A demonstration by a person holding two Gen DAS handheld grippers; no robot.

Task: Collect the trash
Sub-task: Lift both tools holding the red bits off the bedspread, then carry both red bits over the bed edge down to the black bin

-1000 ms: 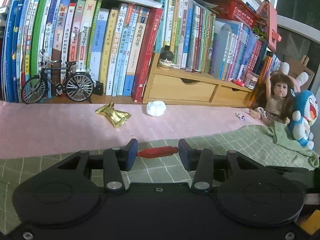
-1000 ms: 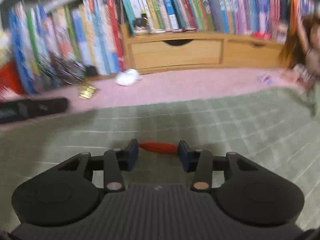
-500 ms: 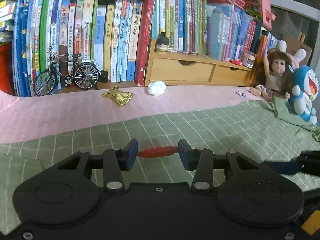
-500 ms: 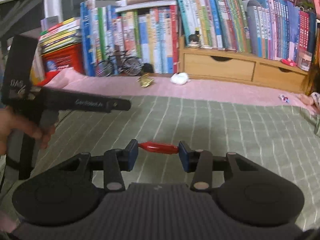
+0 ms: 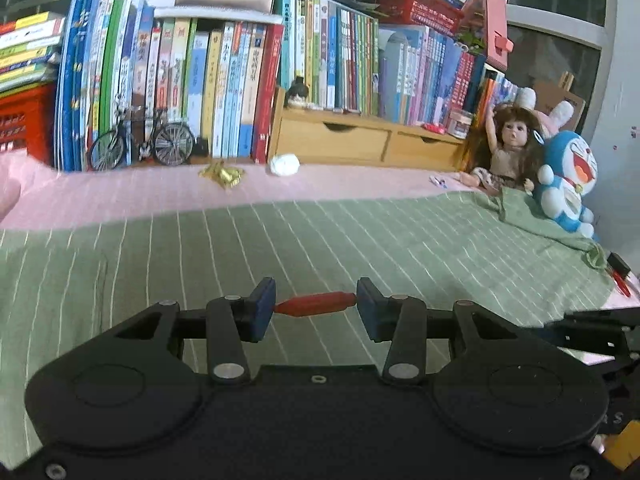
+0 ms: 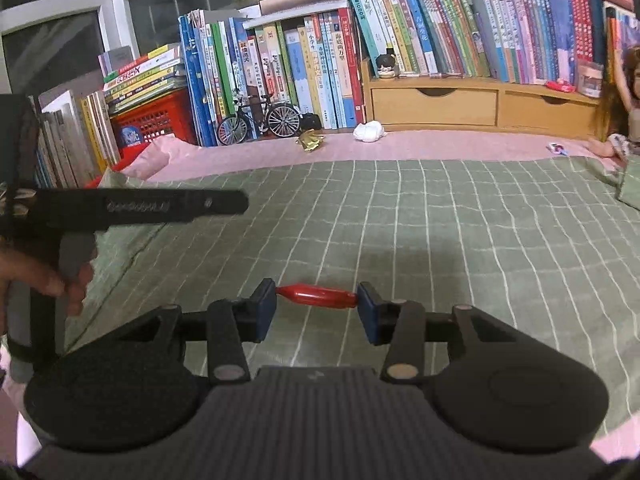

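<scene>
Three pieces of trash lie far ahead on the pink sheet in front of the books. They are a crumpled gold wrapper [image 5: 222, 174] [image 6: 310, 141], a white paper ball [image 5: 284, 165] [image 6: 369, 132] and a small wrapper [image 5: 438, 181] [image 6: 557, 148] near the doll. My left gripper [image 5: 316, 304] hovers open over the green checked blanket [image 5: 320, 240]. My right gripper [image 6: 316, 298] is open too, over the same blanket. A red bar spans the gap of each, and neither holds any trash.
Books [image 5: 224, 80], a model bicycle [image 5: 140, 140] and a wooden drawer unit [image 5: 360, 140] line the back. A doll [image 5: 508, 148] and a blue plush toy [image 5: 568, 180] sit at the right. A hand [image 6: 44, 276] holds the left gripper's body at the right view's left edge.
Both grippers have drawn back from the shelf, so the trash looks smaller and farther off. The right view swung left and now shows the left gripper and the hand on it.
</scene>
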